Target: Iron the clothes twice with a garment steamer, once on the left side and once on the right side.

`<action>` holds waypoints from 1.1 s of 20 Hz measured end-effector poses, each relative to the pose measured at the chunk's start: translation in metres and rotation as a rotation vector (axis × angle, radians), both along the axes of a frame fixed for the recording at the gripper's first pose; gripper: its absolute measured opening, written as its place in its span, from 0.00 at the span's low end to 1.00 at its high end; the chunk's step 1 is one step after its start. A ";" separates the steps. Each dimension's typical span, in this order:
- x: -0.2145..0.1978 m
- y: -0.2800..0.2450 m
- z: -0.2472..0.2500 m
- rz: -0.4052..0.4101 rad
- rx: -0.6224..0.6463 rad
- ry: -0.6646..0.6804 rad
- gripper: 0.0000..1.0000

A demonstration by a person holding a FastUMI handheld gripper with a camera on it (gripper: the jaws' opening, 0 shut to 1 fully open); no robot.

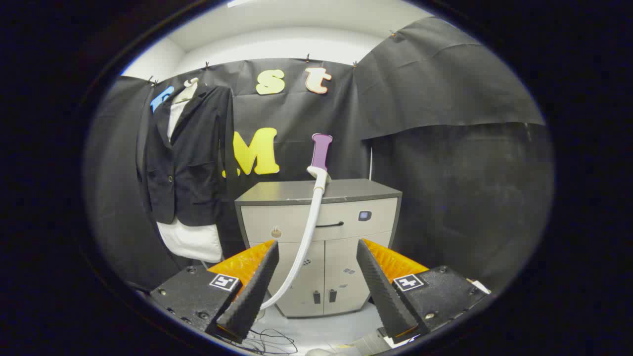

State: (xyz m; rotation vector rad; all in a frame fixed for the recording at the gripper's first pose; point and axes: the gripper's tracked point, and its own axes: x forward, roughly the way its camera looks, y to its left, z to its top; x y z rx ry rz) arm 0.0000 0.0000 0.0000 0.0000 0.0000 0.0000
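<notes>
Black jacket (190,153) over a white shirt (192,241), purple-handled steamer (321,153) with white hose (306,237), grey cabinet (321,232), orange gripper (316,247) with spread black ribbed fingers (254,287)

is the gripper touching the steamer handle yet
Apart. In the gripper view the gripper has its fingers spread open around nothing, and the purple steamer handle stands well beyond them above the cabinet.

Bright overhead light, sharp focus, fisheye-warped edges.
</notes>
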 end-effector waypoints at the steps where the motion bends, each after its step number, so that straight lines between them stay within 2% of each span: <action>1: -0.001 0.000 0.001 -0.003 0.000 -0.001 0.98; 14: 0.001 0.011 0.008 -0.002 0.014 0.009 0.98; 19: 0.015 0.005 0.035 0.000 0.008 0.010 0.98; 22: 0.037 -0.004 0.058 0.000 0.019 0.013 0.99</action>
